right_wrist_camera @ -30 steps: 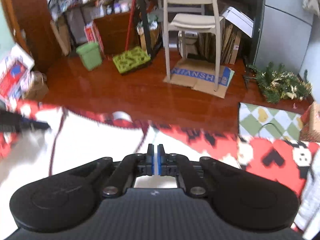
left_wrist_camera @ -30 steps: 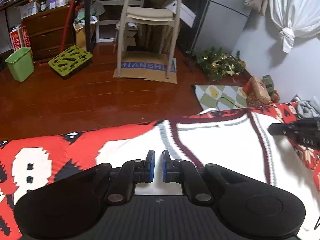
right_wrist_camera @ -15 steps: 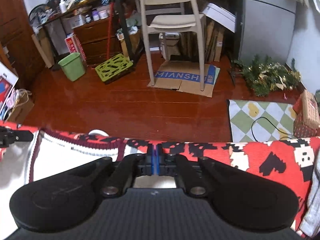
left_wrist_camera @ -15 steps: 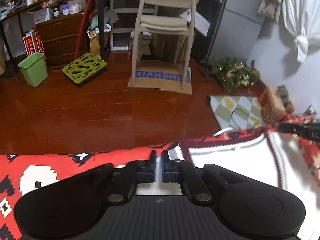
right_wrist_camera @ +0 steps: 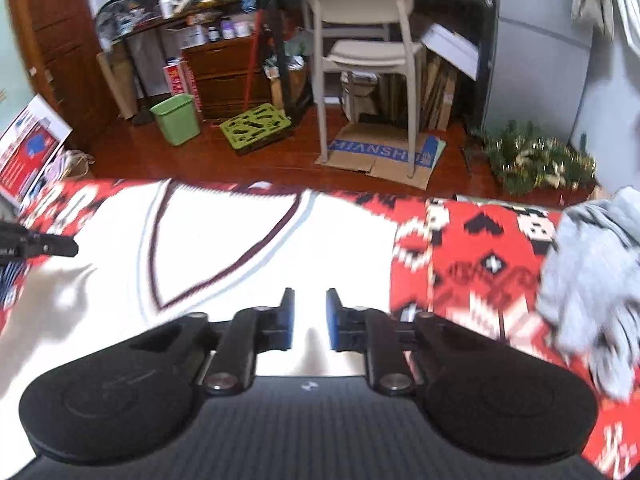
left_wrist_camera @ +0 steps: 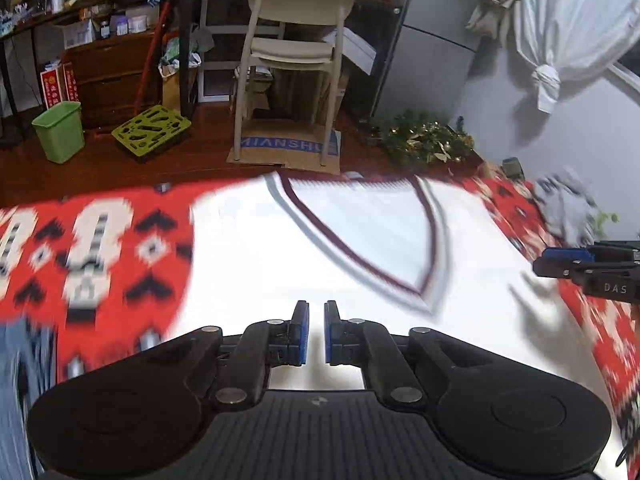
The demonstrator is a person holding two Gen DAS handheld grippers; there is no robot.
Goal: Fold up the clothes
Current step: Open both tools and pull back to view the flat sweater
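Observation:
A white V-neck garment (left_wrist_camera: 360, 248) with maroon and grey trim lies flat on a red patterned blanket (left_wrist_camera: 100, 248), its neckline toward the far edge. My left gripper (left_wrist_camera: 316, 332) hovers over the garment's near part. Its jaws are opening, a narrow gap apart, with nothing pinched between them. My right gripper (right_wrist_camera: 310, 318) hovers over the same garment (right_wrist_camera: 240, 248) farther right, its jaws opening wider and empty. Each gripper shows at the edge of the other's view: the right gripper (left_wrist_camera: 560, 262) and the left gripper (right_wrist_camera: 60, 246).
A crumpled grey garment (right_wrist_camera: 592, 280) lies on the blanket (right_wrist_camera: 480, 248) to the right. Beyond the far edge is wooden floor with a beige chair (left_wrist_camera: 296, 52) on cardboard, a green bin (left_wrist_camera: 60, 132), a green crate (left_wrist_camera: 150, 130) and a wreath (left_wrist_camera: 424, 140).
Both grippers pulled back from the blanket's far edge toward me and rose a little. Their jaws went from shut to parted, the right more, and the white garment now lies spread flat.

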